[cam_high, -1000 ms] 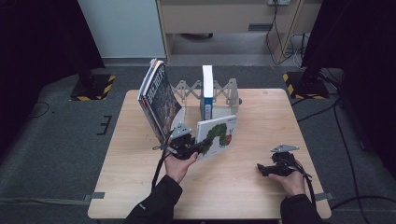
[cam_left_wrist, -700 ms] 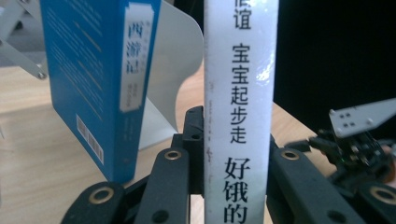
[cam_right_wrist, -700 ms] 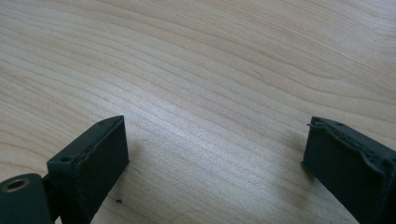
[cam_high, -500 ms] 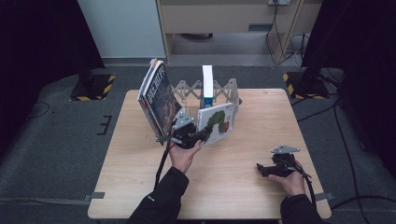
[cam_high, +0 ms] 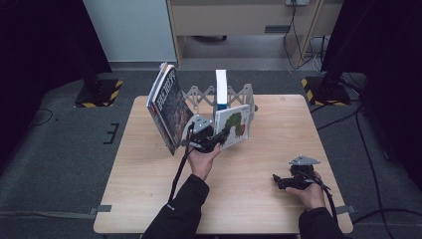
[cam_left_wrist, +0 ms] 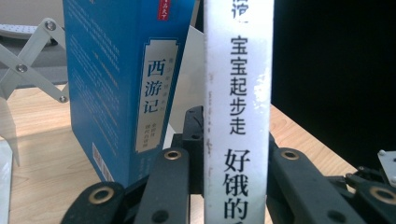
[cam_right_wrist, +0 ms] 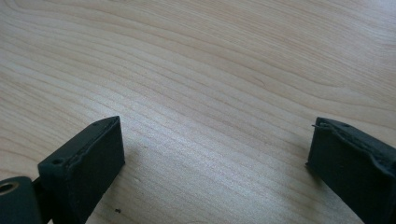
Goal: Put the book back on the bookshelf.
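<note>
I had carried the picture book (cam_high: 233,125) up toward the rack (cam_high: 199,94), my left gripper (cam_high: 215,139) clamped on its spine. My right gripper (cam_high: 279,181) rested on the table (cam_high: 149,199), jaws just widened, empty.

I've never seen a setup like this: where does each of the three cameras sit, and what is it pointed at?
High view: above the person's side, looking down on the table; both forearms, left claw, right claw show.
Left gripper view: on the left claw, facing its clamped white book and a blue book; black jaws show.
Right gripper view: on the right claw, facing bare tabletop; open jaws show.
Shared: both books.
</note>
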Motion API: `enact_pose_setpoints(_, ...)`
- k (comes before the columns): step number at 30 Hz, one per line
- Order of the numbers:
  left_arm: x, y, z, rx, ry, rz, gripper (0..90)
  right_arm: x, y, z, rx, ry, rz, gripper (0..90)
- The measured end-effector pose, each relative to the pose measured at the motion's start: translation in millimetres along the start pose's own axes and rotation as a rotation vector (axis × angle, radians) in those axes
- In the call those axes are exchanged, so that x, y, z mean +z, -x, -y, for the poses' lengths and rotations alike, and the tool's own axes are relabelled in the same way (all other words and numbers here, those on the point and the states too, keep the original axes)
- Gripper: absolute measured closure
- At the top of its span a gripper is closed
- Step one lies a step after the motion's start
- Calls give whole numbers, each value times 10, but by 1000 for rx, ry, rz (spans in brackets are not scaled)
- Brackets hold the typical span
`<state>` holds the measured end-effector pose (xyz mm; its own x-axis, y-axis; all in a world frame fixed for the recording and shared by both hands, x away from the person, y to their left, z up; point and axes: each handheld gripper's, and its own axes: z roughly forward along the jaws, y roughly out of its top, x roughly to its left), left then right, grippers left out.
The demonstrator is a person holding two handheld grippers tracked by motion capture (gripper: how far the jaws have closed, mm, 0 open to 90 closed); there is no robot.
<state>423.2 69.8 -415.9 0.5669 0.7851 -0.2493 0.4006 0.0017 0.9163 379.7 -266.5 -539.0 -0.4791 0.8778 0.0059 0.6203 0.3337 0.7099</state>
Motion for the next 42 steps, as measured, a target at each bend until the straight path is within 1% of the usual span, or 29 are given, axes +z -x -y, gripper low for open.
enact_pose_setpoints(5,68,1,21,-6,2,-20,743,0,0,0,0,0,0,37)
enact_pose_setpoints(10,155,31,53,10,-3,-57,743,0,0,0,1,0,-1,36)
enact_pose_setpoints(20,371,91,127,39,-10,-91,743,0,0,0,0,0,-1,36)
enact_pose_setpoints(22,395,90,142,38,-8,-98,743,0,0,0,1,0,0,36)
enact_pose_setpoints(28,460,82,163,34,0,-110,743,2,2,-1,-1,1,0,36)
enact_pose_setpoints(32,500,68,173,37,-5,-118,743,2,2,-1,-1,1,0,36)
enact_pose_setpoints(36,534,46,177,28,-4,-126,743,2,2,-1,0,1,-1,36)
enact_pose_setpoints(42,595,35,203,43,-13,-136,743,2,2,-2,-1,1,-1,36)
